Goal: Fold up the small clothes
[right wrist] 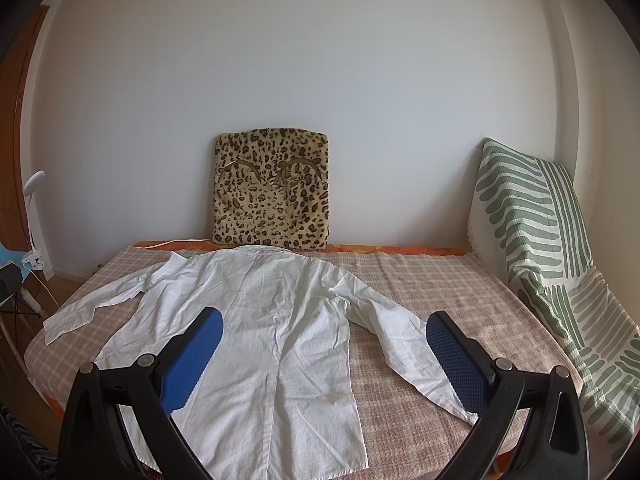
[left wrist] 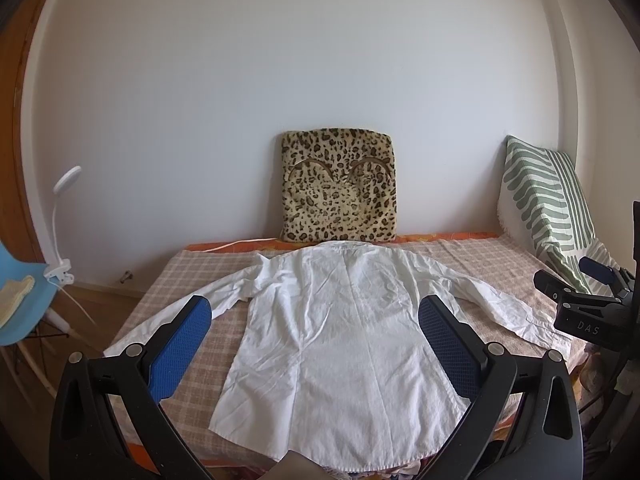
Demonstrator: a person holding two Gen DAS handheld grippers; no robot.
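Nearest to me, the left gripper (left wrist: 314, 320) is hovering above the shirt's (left wrist: 340, 340) lower half with its blue pads (left wrist: 182, 344) standing wide apart and gripping nothing. The right gripper (right wrist: 324, 334) is hanging in the same way, jaws spread wide and empty, its left pad over the shirt's (right wrist: 256, 320) body and its right pad (right wrist: 454, 356) over the right sleeve (right wrist: 400, 340). In the left view the right gripper's black body (left wrist: 584, 304) is showing at the right edge, near that sleeve's cuff. The white shirt is lying flat, back side up, on the checked bedcover (right wrist: 420, 280), hem toward the near edge, collar toward the wall, both sleeves stretching out and down to the sides. Beyond the collar, a leopard cushion (left wrist: 339, 186) is leaning upright against the white wall (left wrist: 320, 60), just touching the collar's line. At the far right a green-striped pillow (right wrist: 532, 208) is propping against the corner. Off the bed to the left, a blue chair (left wrist: 24, 308) is standing on the wooden floor, with a white clip lamp (left wrist: 60, 216) fastened to it.
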